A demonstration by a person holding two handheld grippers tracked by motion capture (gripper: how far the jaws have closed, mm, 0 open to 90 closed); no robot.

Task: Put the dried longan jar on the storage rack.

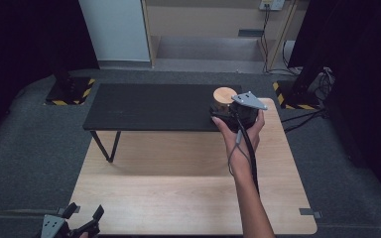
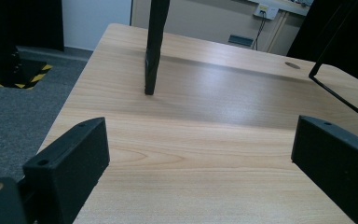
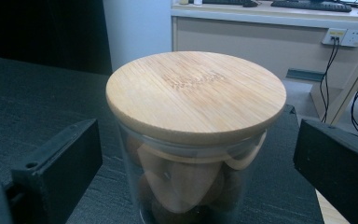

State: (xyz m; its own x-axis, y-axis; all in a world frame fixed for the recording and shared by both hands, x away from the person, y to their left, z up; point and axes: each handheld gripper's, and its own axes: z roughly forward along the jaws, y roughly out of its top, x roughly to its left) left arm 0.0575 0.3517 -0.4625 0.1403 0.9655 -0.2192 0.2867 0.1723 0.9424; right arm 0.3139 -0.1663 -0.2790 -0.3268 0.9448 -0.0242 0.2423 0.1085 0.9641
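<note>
Jar stands upright between the spread jaws of the right gripper, at the far right corner of the black shelf.

Nearest the person, the left gripper (image 1: pixel 72 224) sits at the near left edge of the wooden table (image 1: pixel 178 198), its jaws spread with nothing between them, well apart from the jar and pointing across bare wood. Farther out, the right hand (image 1: pixel 239 130) carries the right gripper (image 3: pixel 193 161) up to the glass jar (image 3: pixel 191 186); its jaws are spread wide, one on each side of the jar and neither touching the glass. The jar's long axis is vertical, its round wooden lid (image 3: pixel 196 93) on top, brown contents inside. It stands on the black shelf (image 1: pixel 154 106), so the right gripper is judged far the nearer for a sideways pinch.
</note>
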